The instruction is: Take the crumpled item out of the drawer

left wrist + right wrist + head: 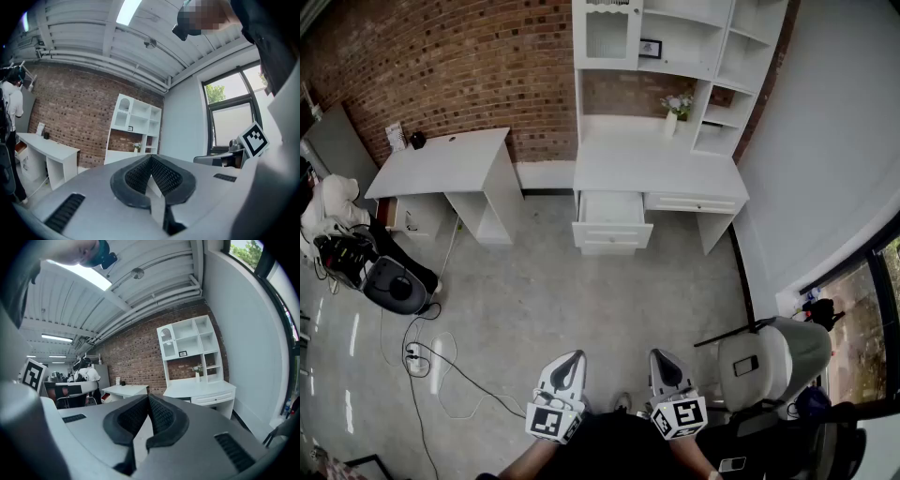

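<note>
A red-brown brick wall point(441, 66) and a grey concrete floor point(581, 291) frame the room. A white table topped by open shelving point(647, 173) stands against the far wall, with a plainer white side table point(441, 161) to its left. The white pull-out drawer point(612, 234) under the shelved table's left half is open, presumably so that its contents can be reached. From this far off the crumpled item cannot be made out; going by the task it lies inside that drawer, well apart from both tools. The left tool point(571, 357) and the right tool point(660, 356) are carried low and close to the person's body, side by side and pointing toward the drawer. That looks like an approach posture rather than a reach. Each tool's own view shows its ribbed black pads point(165, 176) pressed together at the tips with nothing between them, so both are closed and empty. A small white vase of flowers point(676, 111) sits on the tabletop, well clear of the drawer. As for writing, the cubes on the tools carry only black-and-white square markers point(679, 416), no letters. A small dark-framed picture point(650, 48) on a shelf and a leaflet point(395, 135) on the side table are too small to read, and no brand shows.
</note>
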`<state>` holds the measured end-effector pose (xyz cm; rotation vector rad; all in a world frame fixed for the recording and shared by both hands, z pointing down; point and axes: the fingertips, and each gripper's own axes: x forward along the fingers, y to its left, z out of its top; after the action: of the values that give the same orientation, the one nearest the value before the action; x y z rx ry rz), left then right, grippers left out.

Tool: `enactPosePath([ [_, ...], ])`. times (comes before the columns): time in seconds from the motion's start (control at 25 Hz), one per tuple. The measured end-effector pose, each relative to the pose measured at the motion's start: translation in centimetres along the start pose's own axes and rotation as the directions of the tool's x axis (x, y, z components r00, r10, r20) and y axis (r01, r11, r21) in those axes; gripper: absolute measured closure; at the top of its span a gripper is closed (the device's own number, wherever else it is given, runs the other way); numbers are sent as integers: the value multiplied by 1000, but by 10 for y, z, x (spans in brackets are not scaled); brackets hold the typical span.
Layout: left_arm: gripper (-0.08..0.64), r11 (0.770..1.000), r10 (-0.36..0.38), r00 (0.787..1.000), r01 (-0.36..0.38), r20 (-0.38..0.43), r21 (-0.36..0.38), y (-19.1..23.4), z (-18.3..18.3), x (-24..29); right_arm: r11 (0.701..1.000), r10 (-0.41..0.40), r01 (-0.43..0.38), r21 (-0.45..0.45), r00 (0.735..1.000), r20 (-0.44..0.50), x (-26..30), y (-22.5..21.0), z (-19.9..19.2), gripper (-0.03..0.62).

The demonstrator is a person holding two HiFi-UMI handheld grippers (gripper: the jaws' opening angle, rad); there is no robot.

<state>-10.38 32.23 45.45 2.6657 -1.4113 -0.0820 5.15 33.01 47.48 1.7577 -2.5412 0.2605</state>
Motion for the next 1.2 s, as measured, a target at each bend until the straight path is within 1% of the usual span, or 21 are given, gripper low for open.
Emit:
enactPosePath([
  [0.6,535,1000,-6,1000,6,2,-5,-4,-5,4,1000,11,-11,-4,1000,-5,0,-2,-5,578],
  [0.8,535,1000,-2,1000,2,-2,-5,-7,-3,5,1000,8,-8,16,1000,13,-1,-5,-1,578],
  [0.96,535,1000,0,1000,0,-12,-5,-12,-6,9,1000,9,-10,21,1000,14,-3,-11,0,578],
  [1.2,535,1000,15,1000,-15,-12,-6,-27,-11,22,999,34,-34,20,999,5,-6,-28,-4,578],
])
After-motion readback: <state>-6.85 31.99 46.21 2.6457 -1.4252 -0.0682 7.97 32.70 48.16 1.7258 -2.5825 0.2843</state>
